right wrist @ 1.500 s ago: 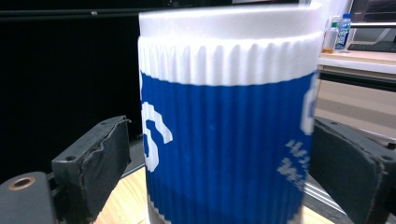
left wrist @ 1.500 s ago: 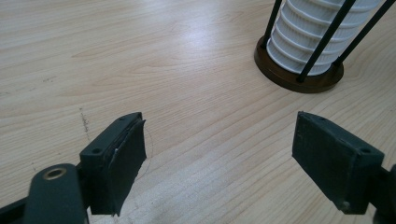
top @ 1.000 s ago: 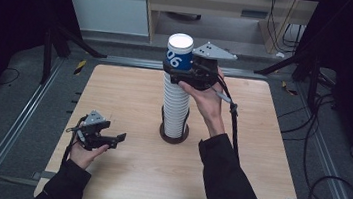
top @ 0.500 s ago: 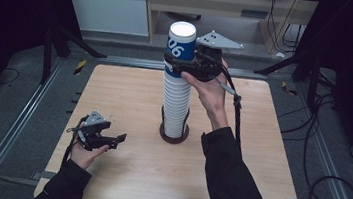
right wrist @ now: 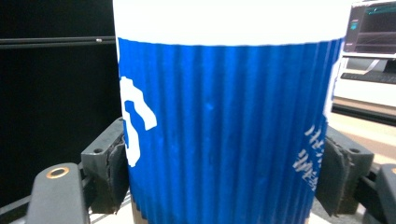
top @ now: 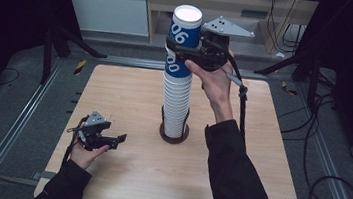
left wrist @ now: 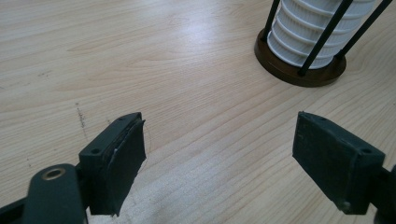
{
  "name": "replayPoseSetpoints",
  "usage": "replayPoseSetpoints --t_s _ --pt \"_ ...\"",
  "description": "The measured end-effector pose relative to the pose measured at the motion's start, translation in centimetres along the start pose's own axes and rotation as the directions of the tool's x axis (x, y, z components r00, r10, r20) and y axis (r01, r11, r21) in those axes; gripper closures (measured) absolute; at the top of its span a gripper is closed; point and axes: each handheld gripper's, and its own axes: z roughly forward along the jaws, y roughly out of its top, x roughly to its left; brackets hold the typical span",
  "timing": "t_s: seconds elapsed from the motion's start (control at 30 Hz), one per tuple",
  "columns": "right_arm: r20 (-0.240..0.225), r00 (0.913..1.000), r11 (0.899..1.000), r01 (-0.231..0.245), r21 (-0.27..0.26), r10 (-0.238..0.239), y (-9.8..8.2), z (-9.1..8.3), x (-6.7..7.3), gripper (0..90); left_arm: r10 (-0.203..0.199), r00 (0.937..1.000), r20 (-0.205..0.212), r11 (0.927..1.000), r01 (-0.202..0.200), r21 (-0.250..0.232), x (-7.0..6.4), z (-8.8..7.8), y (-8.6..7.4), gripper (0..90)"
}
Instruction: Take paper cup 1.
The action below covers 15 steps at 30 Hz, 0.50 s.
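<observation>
Now that the right gripper (top: 186, 50), fingers clamped on the blue cup (top: 183, 40), has raised it higher off the stack (top: 176, 104), separation seems near, while the left gripper (top: 114, 140) fingers stay apart above the tabletop (top: 120, 173).

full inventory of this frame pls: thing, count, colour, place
blue cup: 1, blue with white print, upside down, top of the stack, clamped in the right gripper
cup stack: 1, white ribbed, upright at table centre
holder: 1, dark round base with black rods, around the stack's foot
table: 1, light wood, middle of the high view
cabinet: 1, pale, behind the table
right gripper: 1, black, raised, shut on the blue cup
left gripper: 1, black, jaws open, low over the table's left front
hands: 2, dark sleeves, one per gripper
</observation>
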Motion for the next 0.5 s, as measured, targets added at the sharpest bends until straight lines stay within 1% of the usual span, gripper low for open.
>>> replayPoseSetpoints --t_s 0.13,0.27,0.37,0.5 --pt "0.004 0.9999 1.000 0.016 -0.018 -0.016 0.8 -0.7 0.1 20.1 0.001 1.0000 -0.001 1.0000 -0.001 0.001 0.0 0.0 0.0 16.5" --pt "0.015 0.9994 0.999 0.030 -0.031 -0.030 1.4 -1.7 0.1 20.1 -0.007 1.0000 -0.002 1.0000 0.007 -0.001 0.0 -0.1 0.0 16.5" --pt "0.024 0.9989 0.999 0.042 -0.030 -0.041 1.4 -2.9 -0.1 20.1 -0.004 1.0000 -0.002 1.0000 0.004 -0.002 0.0 -0.1 0.0 16.5" --pt "0.036 0.9974 0.998 0.063 -0.024 -0.062 0.8 -4.7 -0.4 20.1 -0.003 1.0000 -0.001 1.0000 0.003 -0.003 -0.1 -0.2 0.1 16.5"
